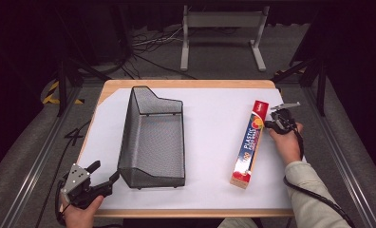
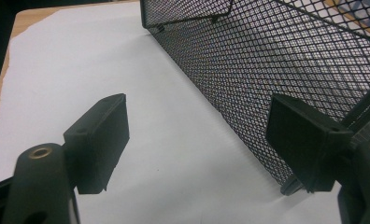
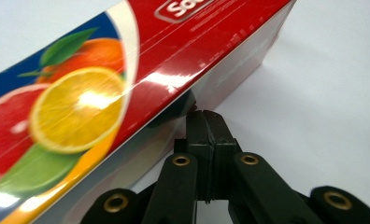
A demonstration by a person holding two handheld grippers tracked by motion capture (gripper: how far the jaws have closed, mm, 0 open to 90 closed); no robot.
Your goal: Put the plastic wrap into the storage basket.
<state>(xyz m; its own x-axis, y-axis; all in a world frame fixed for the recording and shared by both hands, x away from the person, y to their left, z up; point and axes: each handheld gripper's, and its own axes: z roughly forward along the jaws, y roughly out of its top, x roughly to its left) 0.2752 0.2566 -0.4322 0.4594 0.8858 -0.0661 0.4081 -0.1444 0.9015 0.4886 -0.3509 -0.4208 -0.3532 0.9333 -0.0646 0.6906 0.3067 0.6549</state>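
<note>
- Plastic wrap box (image 1: 250, 144) lies lengthwise at the right of the high view, on the white counter (image 1: 210, 123).
- Right claw (image 1: 273, 124), pressed together and empty, touches the box's upper right side.
- Left claw (image 1: 105, 172), spread wide, sits lower left, by the mesh basket (image 1: 153, 137).

Long box (image 1: 250, 142) by right gripper (image 1: 276, 124): red, blue band, citrus print. Mesh basket (image 1: 153, 137) beside left gripper (image 1: 105, 173): black. Table sheet (image 1: 214, 123): white.
</note>
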